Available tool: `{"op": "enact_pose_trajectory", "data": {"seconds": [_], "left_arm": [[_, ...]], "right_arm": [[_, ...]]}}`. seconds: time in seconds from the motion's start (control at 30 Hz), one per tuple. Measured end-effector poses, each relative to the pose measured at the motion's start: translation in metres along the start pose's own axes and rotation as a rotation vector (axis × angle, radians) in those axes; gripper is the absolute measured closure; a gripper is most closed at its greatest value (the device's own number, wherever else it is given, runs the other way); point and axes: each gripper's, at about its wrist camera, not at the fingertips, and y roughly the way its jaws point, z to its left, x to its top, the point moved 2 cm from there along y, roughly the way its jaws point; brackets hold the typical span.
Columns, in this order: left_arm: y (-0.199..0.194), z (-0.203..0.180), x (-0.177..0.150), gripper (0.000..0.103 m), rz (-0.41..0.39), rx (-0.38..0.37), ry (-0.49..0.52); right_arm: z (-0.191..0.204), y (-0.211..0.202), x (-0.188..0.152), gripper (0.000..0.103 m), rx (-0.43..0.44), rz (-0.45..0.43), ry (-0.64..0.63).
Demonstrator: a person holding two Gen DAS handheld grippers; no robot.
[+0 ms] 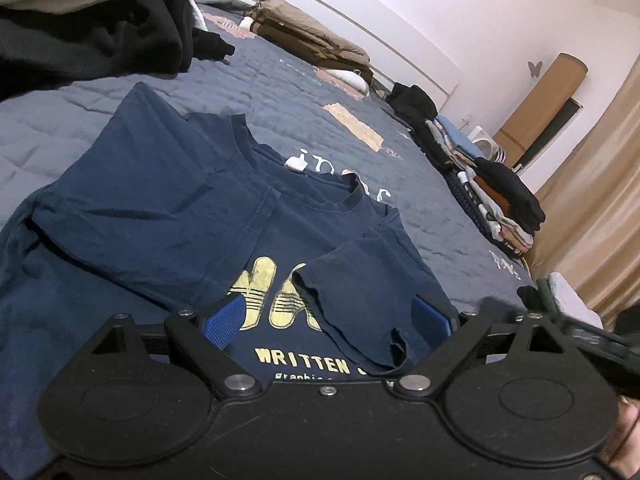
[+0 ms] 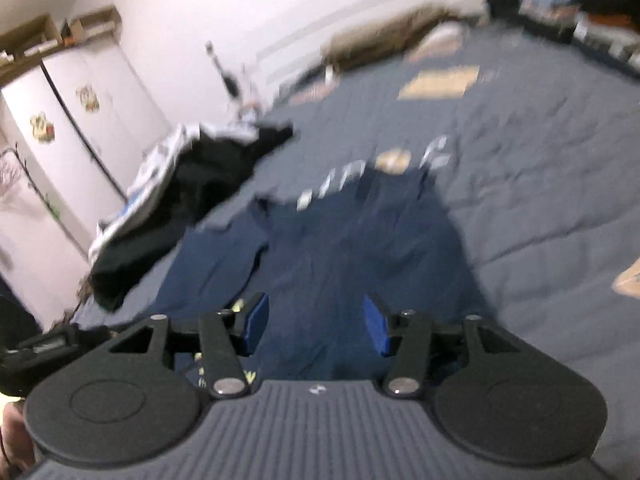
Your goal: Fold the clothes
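Note:
A navy T-shirt (image 1: 168,208) with a yellow print and the word "WRITTEN" lies on the blue quilted bed (image 1: 60,120), both sleeves folded in over the chest. My left gripper (image 1: 328,316) is open just above the shirt's lower front, its blue pads (image 1: 224,320) on either side of the right sleeve's hem. In the blurred right wrist view the same shirt (image 2: 340,248) lies ahead, and my right gripper (image 2: 318,320) is open and empty just above it.
A heap of black and white clothes (image 1: 92,28) lies at the upper left and also shows in the right wrist view (image 2: 188,192). Folded stacks (image 1: 492,196) line the bed's right edge. A brown folded item (image 1: 308,36) lies by the headboard. A beige curtain (image 1: 592,208) hangs at the right.

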Motion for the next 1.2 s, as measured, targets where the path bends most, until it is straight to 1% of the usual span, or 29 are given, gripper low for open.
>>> {"op": "enact_pose_trajectory", "data": {"seconds": [0.03, 0.1, 0.17, 0.27, 0.4, 0.47, 0.57, 0.63, 0.7, 0.77, 0.8, 0.87, 1.1, 1.2], "left_arm": [[0.001, 0.0, 0.0, 0.014, 0.001, 0.002, 0.0], [0.004, 0.001, 0.0, 0.014, 0.006, 0.007, 0.0], [0.007, 0.003, -0.001, 0.014, 0.012, 0.013, -0.003], [0.011, 0.005, -0.002, 0.014, 0.023, 0.013, -0.01], [0.01, 0.005, -0.003, 0.014, 0.025, 0.01, -0.006], [0.009, 0.005, -0.002, 0.014, 0.02, 0.007, -0.006], [0.008, 0.005, -0.001, 0.014, 0.014, 0.008, -0.013], [0.007, 0.005, 0.0, 0.014, 0.011, 0.007, -0.014], [0.006, 0.005, 0.001, 0.014, 0.009, 0.004, -0.019], [0.005, 0.004, 0.002, 0.014, 0.009, -0.003, -0.023], [0.005, 0.004, 0.002, 0.014, 0.009, -0.004, -0.02], [0.006, 0.003, 0.001, 0.014, 0.009, -0.003, -0.013], [0.005, 0.003, -0.001, 0.014, 0.002, 0.009, 0.009], [0.007, 0.003, -0.002, 0.014, 0.003, 0.015, 0.021]], "right_arm": [[-0.002, 0.007, 0.002, 0.051, 0.015, 0.023, 0.023], [-0.008, 0.014, 0.003, 0.051, 0.06, 0.038, 0.112], [-0.011, 0.021, 0.005, 0.048, 0.087, 0.049, 0.155], [-0.008, 0.032, 0.008, 0.044, 0.069, 0.05, 0.113], [-0.01, 0.051, 0.0, 0.044, 0.044, 0.195, 0.086], [-0.01, 0.05, -0.009, 0.044, 0.057, 0.25, 0.077], [-0.008, 0.039, -0.015, 0.044, 0.086, 0.259, 0.058], [-0.006, 0.029, -0.019, 0.044, 0.117, 0.305, 0.065], [-0.002, 0.014, -0.024, 0.044, 0.154, 0.336, 0.042], [0.001, -0.005, -0.027, 0.044, 0.166, 0.336, 0.046], [0.002, -0.011, -0.026, 0.044, 0.158, 0.322, 0.054], [0.002, -0.03, -0.025, 0.044, 0.127, 0.239, 0.102], [-0.025, -0.03, -0.041, 0.044, 0.06, 0.048, 0.413], [-0.036, -0.013, -0.044, 0.044, 0.085, 0.086, 0.542]]}}
